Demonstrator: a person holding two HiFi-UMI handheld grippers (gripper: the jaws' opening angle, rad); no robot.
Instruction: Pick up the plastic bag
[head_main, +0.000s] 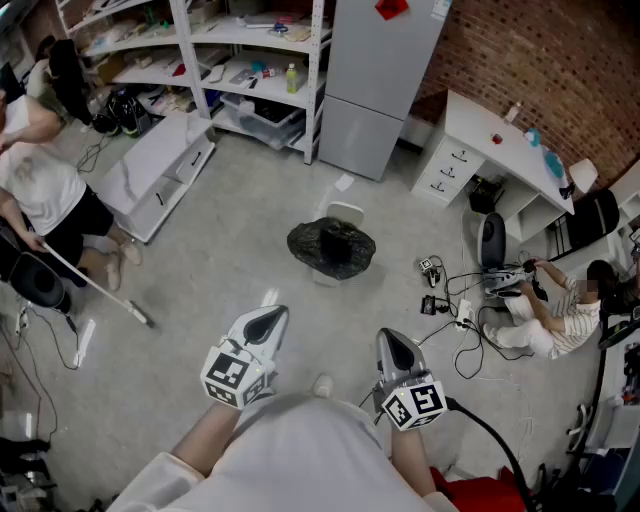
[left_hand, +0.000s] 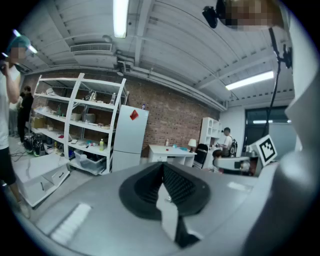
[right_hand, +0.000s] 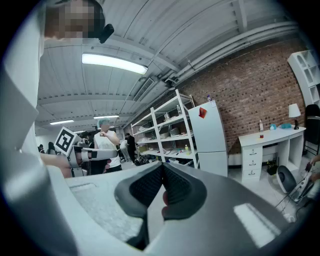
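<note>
**Grippers closed and empty, plastic bag (head_main: 332, 247) well ahead on the floor**

Left gripper (head_main: 268, 318) and right gripper (head_main: 392, 342) are held side by side, close in front of the wearer's body, with their tips pointing forward. In each gripper view the ribbed dark pads are pressed together and nothing is caught between them. Both of those views look out across the room at shelving (head_main: 240, 60), a brick wall and the ceiling, not down at the ground. The tools therefore seem to be carried roughly level, which reads as a resting posture, not a reach.

The black plastic bag sits crumpled on the grey floor (head_main: 200, 300), well apart from both grippers, between the wearer and the tall grey cabinet (head_main: 375, 80). It appears to be draped over a pale object (head_main: 345, 212) that shows at its far and near edges. Whether that is a small bin cannot be told.

The pickup has probably not begun. The wearer would have to step closer, tip a gripper downward and part its jaws before pinching a fold of the thin film. Loose cables (head_main: 465, 325) and a seated person (head_main: 545, 310) lie to the right, clear of the direct path.
</note>
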